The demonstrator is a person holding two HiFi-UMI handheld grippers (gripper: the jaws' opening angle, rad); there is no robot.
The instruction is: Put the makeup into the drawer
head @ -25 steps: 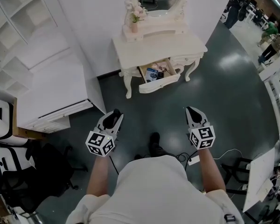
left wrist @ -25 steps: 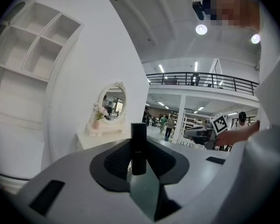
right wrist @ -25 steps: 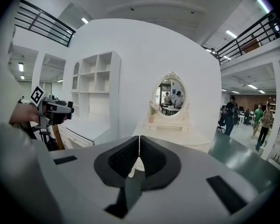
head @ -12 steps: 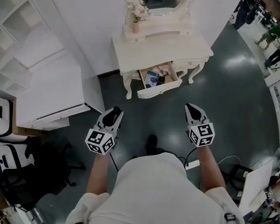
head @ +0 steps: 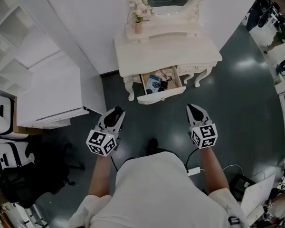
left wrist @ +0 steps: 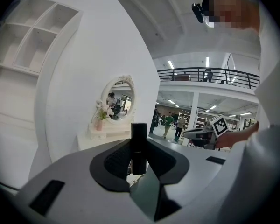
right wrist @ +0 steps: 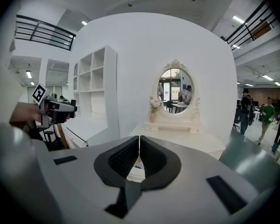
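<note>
clamped upright in the left gripper (head: 115, 114): a black makeup tube (left wrist: 138, 143). nothing in the right gripper (right wrist: 139, 146), jaws pressed together. ahead and slightly right of the tube, well apart: the open drawer (head: 161, 98) under the dressing table (head: 180, 51), some items already inside.

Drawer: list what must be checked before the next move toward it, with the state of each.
1. Black tube gripped by the left claw: ok, the jaws are shut on it and it stands upright between them.
2. Right claw free: ok, the jaws are together with nothing between them.
3. Drawer open: ok, it is pulled out of the dressing table.
4. Room left in the drawer: cannot tell, some items already lie inside and they are too small to judge.
5. Drawer within reach: not ok, both claws are held well short of it, so stepping closer probably comes first.
</note>
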